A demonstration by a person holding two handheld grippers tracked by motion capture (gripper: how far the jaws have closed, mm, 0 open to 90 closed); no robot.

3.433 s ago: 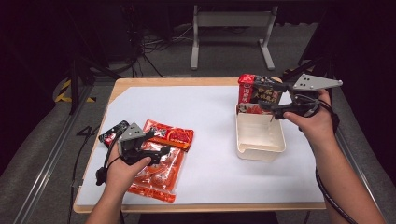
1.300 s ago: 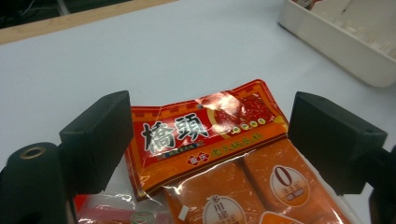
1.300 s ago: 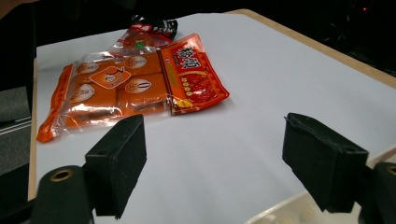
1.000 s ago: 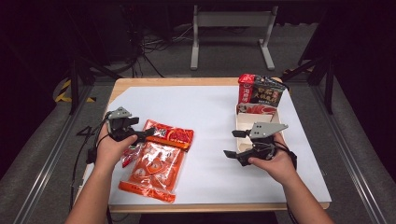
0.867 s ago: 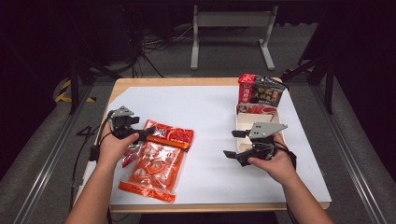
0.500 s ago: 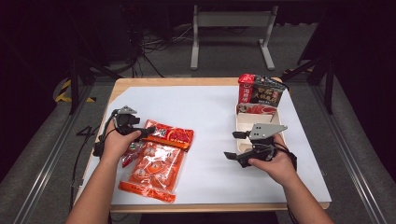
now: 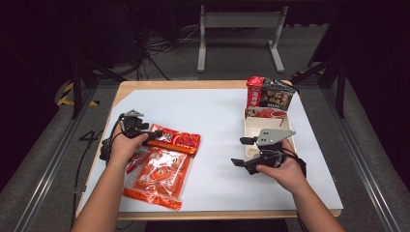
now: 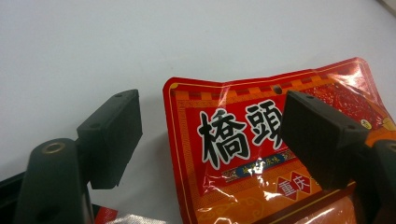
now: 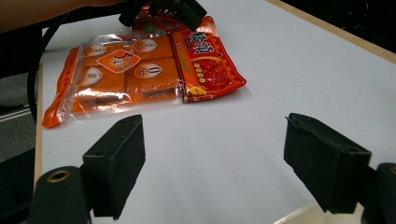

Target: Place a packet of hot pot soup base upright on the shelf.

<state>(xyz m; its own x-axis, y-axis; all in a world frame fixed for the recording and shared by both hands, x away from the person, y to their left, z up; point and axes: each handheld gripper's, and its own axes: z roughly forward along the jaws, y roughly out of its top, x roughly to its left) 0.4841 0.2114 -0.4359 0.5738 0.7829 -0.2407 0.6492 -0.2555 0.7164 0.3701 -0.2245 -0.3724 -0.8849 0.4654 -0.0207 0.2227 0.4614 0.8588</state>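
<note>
White tabletop (image 7: 217,111) is sitting in a dark room; both hand-held grippers' jaws are apart, the left hand-held gripper (image 8: 210,135) just closing a little around the red packet (image 8: 261,154) at nine o'clock.

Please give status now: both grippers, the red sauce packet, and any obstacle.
Left gripper open, jaws just closing, astride red packet corner, pads not pressing. Right gripper open, over bare table. Orange packet lies under the red one.

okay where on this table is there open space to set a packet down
Free: the white sheet between the red sauce packet and the cream tray, and its far left corner. Crowded: the near left, under the orange pack, and the far right by the tray.
</note>
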